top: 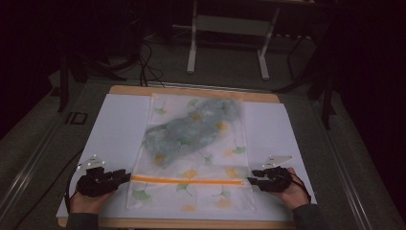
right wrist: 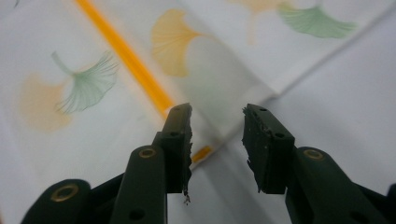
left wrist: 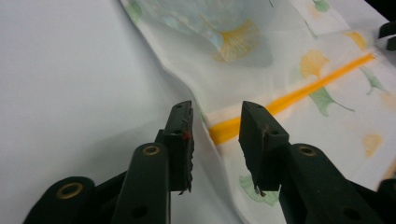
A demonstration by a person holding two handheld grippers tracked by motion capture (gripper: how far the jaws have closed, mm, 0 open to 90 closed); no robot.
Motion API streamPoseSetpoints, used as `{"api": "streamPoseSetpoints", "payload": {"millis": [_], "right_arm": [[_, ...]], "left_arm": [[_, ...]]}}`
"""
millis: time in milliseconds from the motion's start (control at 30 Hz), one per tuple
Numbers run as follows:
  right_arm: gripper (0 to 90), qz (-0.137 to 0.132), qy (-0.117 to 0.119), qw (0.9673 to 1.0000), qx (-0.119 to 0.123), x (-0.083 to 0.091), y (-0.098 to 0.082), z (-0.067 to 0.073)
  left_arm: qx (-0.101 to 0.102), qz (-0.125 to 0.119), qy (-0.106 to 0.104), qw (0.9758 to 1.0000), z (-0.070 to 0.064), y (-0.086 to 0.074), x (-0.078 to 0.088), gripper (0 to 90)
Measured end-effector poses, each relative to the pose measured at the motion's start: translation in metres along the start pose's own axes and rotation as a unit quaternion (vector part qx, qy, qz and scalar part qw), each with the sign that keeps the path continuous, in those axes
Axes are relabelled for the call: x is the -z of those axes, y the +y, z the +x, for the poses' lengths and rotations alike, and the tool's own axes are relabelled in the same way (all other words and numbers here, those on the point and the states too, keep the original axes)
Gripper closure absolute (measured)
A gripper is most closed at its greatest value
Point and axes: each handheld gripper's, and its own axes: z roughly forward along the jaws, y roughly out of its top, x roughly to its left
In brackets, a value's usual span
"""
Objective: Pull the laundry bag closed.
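bag: a translucent white zip bag (top: 191, 153) printed with green and yellow ginkgo leaves lies flat in the middle of the table, its long side running away from the person; through its far half a pale blue-green soft mass (top: 191, 129) shows, blurred, so what it is cannot be told
zip: an orange zipper strip (top: 187, 180) runs straight across the near part of the bag, from its left edge to its right edge
left gripper: the left gripper (top: 119, 176) sits at the left end of the zipper strip, jaws pointing toward the bag; in the left gripper view its jaws stand spread with a gap between them, the bag's left edge and the strip's end (left wrist: 224, 130) lying in that gap; the pads press on nothing
right gripper: the right gripper (top: 253, 178) sits at the right end of the strip, jaws pointing toward the bag; in the right gripper view its jaws stand spread, the strip's end (right wrist: 201, 153) and the bag's corner edge between and beneath them; nothing pinched
surface: a white sheet (top: 115, 129) covers the wooden table (top: 129, 89) under the bag
hands: a hand behind each gripper at the near edge
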Motion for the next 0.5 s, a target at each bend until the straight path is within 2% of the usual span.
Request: {"api": "streamPoseSetpoints", "payload": {"millis": [33,67,100,167,200,233,300,333,367,400,433,467,500], "right_arm": [[61.1,-0.009,-0.005,0.9999,-0.012,0.001,-0.002,-0.002],[60.7,-0.009,-0.005,0.9999,-0.012,0.001,-0.002,-0.002],[59.0,-0.022,-0.019,0.9990,-0.033,0.002,-0.007,-0.004],[57.9,-0.040,-0.038,0.9973,-0.049,0.002,-0.014,-0.006],[57.9,-0.040,-0.038,0.9973,-0.049,0.002,-0.014,-0.006],[57.4,-0.049,-0.053,0.9953,-0.064,0.003,-0.018,-0.007],[56.7,-0.061,-0.056,0.9935,-0.078,0.002,-0.024,-0.009],[56.7,-0.061,-0.056,0.9935,-0.078,0.002,-0.024,-0.009],[56.1,-0.066,-0.069,0.9916,-0.087,0.001,-0.028,-0.010],[56.1,-0.066,-0.069,0.9916,-0.087,0.001,-0.028,-0.010],[54.3,-0.063,-0.084,0.9905,-0.088,0.000,-0.031,-0.010],[53.9,-0.066,-0.093,0.9897,-0.086,-0.001,-0.032,-0.011],[53.2,-0.070,-0.101,0.9884,-0.089,-0.001,-0.033,-0.011]], "left_arm": [[0.000,0.000,0.000,1.0000,0.000,0.000,0.000,64.5],[-0.008,-0.010,0.011,0.9999,-0.001,0.000,0.000,64.5],[-0.012,-0.016,0.020,0.9996,-0.002,-0.001,0.000,62.5],[-0.010,-0.029,0.043,0.9986,0.000,-0.004,-0.002,62.1],[-0.010,-0.029,0.043,0.9986,0.000,-0.004,-0.002,61.9],[-0.007,-0.034,0.060,0.9976,0.001,-0.005,-0.003,61.4],[-0.003,-0.035,0.078,0.9963,0.003,-0.007,-0.005,60.0],[-0.003,-0.035,0.078,0.9963,0.003,-0.007,-0.005,59.3],[-0.001,-0.034,0.088,0.9956,0.004,-0.007,-0.006,58.9],[-0.001,-0.033,0.098,0.9946,0.004,-0.008,-0.008,58.9],[0.000,-0.033,0.110,0.9934,0.004,-0.008,-0.010,57.7],[-0.005,-0.030,0.134,0.9906,0.006,-0.007,-0.015,57.1],[-0.007,-0.027,0.149,0.9885,0.006,-0.006,-0.018,56.2]]}}
